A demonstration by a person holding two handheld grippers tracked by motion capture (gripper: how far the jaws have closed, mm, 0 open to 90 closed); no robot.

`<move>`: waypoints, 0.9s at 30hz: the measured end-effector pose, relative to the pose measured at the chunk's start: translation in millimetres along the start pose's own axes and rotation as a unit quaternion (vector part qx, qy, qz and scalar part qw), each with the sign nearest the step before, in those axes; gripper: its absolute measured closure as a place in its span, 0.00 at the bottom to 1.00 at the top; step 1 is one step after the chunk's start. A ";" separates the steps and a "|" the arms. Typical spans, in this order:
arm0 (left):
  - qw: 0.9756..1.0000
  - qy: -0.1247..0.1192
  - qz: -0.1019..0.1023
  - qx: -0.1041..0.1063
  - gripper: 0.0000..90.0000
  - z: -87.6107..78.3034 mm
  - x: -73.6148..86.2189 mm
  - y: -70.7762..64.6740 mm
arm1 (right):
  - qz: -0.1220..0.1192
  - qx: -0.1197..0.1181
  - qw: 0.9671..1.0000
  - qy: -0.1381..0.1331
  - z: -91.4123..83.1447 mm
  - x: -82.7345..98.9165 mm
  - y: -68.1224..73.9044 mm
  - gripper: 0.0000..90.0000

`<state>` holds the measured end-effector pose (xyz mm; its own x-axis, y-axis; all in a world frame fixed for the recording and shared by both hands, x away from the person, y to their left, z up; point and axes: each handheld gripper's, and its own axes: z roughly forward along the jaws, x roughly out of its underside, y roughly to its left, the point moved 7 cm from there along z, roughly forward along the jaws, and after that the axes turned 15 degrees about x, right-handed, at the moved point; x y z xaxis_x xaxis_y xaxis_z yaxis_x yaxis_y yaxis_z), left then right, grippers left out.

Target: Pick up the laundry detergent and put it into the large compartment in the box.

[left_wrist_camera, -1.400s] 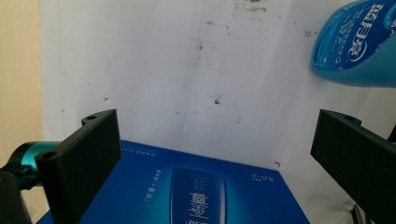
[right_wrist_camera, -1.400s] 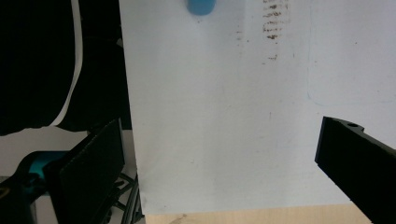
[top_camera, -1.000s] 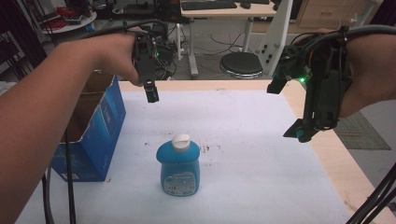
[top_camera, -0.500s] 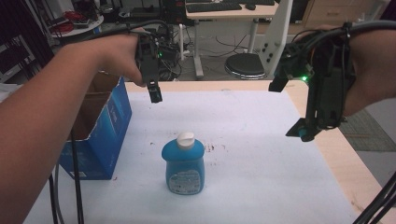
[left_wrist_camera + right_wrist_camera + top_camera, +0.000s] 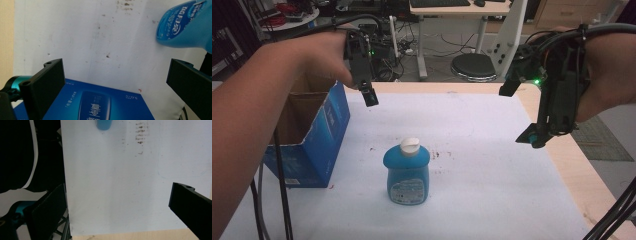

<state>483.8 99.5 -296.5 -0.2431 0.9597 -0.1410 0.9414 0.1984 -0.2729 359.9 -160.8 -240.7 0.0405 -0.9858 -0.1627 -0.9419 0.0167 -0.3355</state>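
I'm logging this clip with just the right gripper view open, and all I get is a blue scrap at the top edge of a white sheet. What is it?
Observer: A blue bottle with a white cap, standing upright on the white sheet.
Operator: Is either gripper on it?
Observer: No. The left gripper and the right gripper both hang above the sheet, jaws apart.
Operator: Anything else nearby?
Observer: An open blue carton at the sheet's left edge.
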 end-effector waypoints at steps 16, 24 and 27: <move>0.999 -0.011 0.052 -0.003 0.02 -13.0 1.3 -53.1 | 0.007 0.000 1.000 -0.001 4.8 -3.3 3.0 0.01; 0.998 -0.010 0.065 -0.001 0.02 -10.4 4.5 -66.8 | 0.009 0.000 1.000 -0.004 2.9 -1.8 3.0 0.01; 0.997 -0.020 0.073 0.007 0.02 -7.3 5.4 -70.7 | 0.008 0.000 1.000 -0.003 2.9 -0.5 2.8 0.01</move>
<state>417.6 92.1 -271.0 -0.1133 0.9693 -0.2182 0.9643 0.0544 -0.2592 358.2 -159.8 -244.3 0.0268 -0.9845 -0.1734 -0.9426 0.0329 -0.3323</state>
